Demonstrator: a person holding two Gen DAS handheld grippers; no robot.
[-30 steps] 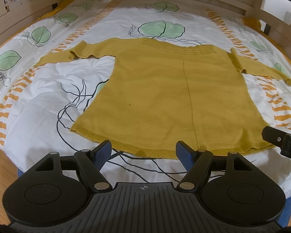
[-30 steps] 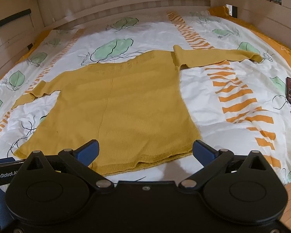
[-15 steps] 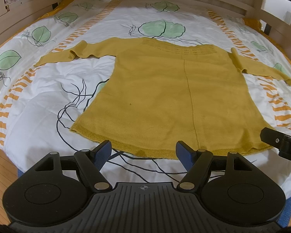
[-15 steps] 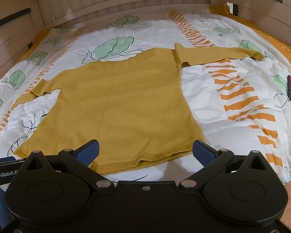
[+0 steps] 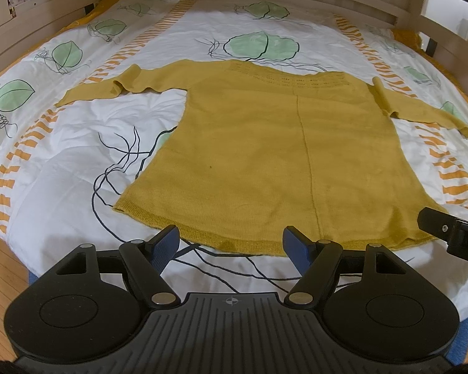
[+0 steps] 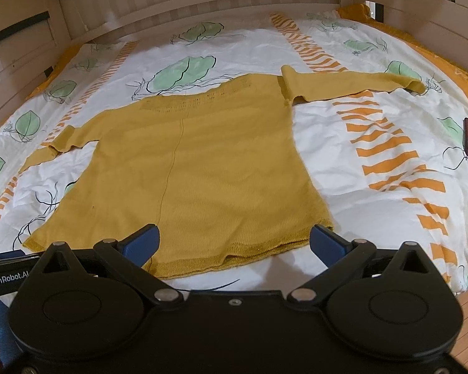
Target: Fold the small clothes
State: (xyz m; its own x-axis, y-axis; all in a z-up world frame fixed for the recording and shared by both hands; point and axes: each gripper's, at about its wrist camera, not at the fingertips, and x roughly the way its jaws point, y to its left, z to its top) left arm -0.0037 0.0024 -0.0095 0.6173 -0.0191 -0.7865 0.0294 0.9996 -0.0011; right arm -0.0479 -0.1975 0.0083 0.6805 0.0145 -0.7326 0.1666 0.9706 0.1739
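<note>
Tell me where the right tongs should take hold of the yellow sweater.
Probably the near right hem corner of the yellow sweater, approached from the bed's near edge. It lies flat, hem toward the open right tongs, and its edge is free.

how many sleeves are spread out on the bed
2. On the yellow sweater, the left sleeve lies out toward the left side of the bed; the right sleeve lies out toward the right side.

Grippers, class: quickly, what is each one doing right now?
Left gripper: open, holding nothing, near the sweater hem.
Right gripper: open, holding nothing, at the same hem.
</note>
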